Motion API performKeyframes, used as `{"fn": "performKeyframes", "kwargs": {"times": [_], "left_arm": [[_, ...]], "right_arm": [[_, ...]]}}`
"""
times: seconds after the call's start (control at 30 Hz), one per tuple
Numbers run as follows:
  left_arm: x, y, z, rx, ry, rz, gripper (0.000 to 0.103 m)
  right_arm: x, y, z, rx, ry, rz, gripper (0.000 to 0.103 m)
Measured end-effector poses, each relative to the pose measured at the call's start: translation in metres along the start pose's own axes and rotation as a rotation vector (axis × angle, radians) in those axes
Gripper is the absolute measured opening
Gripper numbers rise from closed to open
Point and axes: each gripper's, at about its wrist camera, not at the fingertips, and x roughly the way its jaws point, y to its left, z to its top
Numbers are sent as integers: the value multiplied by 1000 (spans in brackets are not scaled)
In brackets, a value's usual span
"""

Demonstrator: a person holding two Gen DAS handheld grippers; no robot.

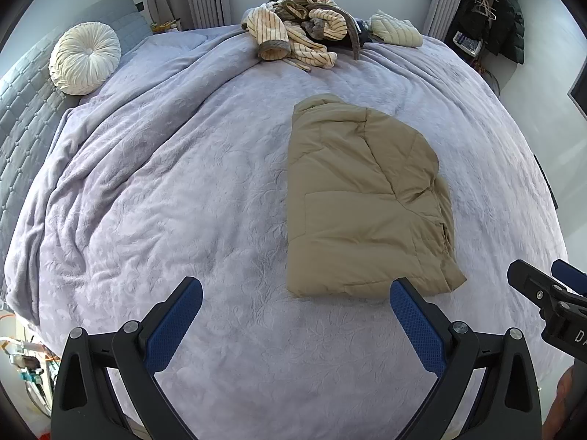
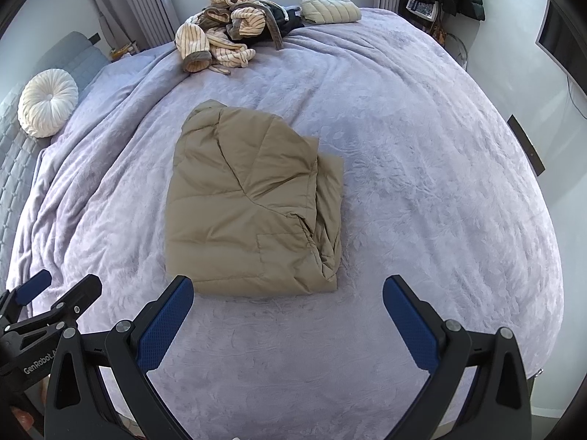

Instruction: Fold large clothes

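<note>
Left gripper (image 1: 296, 295), right gripper (image 2: 288, 291) wide, empty — folded tan jacket (image 2: 253, 201) beyond; striped robe (image 2: 220, 33) heaped far.

The bed (image 1: 227, 190) fills most of the room, covered edge to edge with a lilac plush blanket (image 1: 146, 168) that bunches into long folds along the headboard side. Near the middle lies a tan padded jacket (image 1: 363, 198), folded into a thick, roughly rectangular bundle, flat on the blanket. At the far end, below the window, a striped cream robe (image 1: 297, 33) sits in a loose heap, partly over a dark garment (image 1: 361, 36). Just beside that rests a pale quilted garment (image 1: 396, 29), folded. A round, pleated white cushion (image 1: 84, 58) leans against the grey quilted headboard (image 1: 29, 110).
</note>
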Motion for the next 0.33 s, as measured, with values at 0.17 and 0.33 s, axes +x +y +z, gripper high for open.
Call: {"fn": "performKeyframes", "kwargs": {"times": [0.17,0.33], "left_arm": [[2,3,4,1,-2,-12,102],[3,0,6,30,-20,-12,102]], "right_arm": [[0,1,0,0,1,-1,103],[0,3,-1,1,0,-2,103]]}}
